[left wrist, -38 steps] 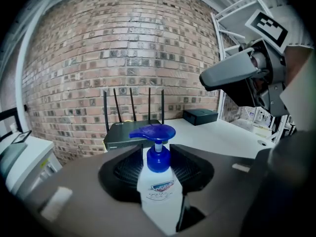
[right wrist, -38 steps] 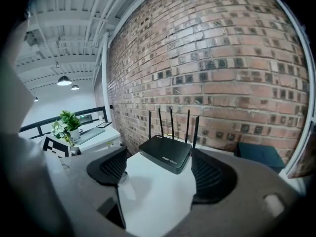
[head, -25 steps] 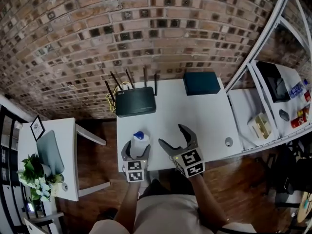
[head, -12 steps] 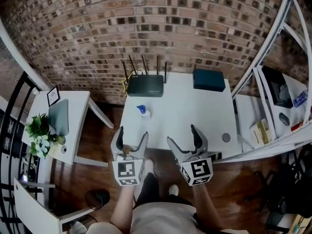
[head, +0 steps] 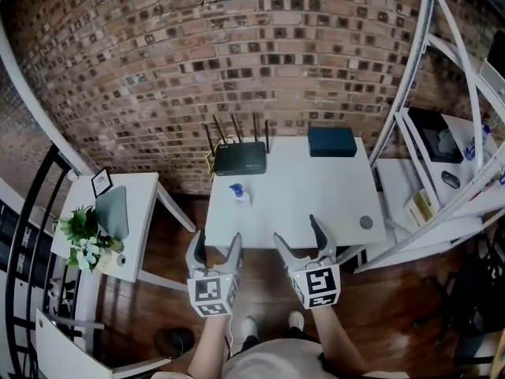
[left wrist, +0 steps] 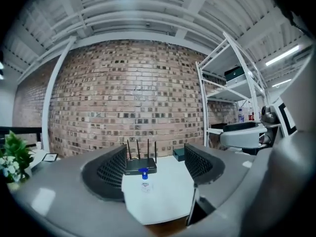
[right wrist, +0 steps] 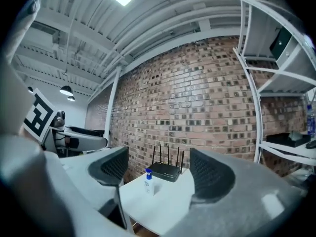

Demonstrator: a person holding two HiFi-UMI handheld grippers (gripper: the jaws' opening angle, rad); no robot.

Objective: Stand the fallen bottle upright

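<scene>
bottle (head: 237, 193) stands apparently upright well beyond left gripper (head: 216, 242), closing empty, and right gripper (head: 296, 229), open empty.

Reading the white square tabletop (head: 316, 204) as a clock from the head view: the black router with four antennas (head: 240, 158) sits back at eleven o'clock. The small clear plastic bottle with a blue cap (head: 237, 193) stands in front of it, at nine. The dark flat rectangular box (head: 332, 141) lies at one, the small grey round disc (head: 366, 223) at four. Off left, the white side table (head: 136, 212) carries the green potted plant (head: 83, 231).
</scene>
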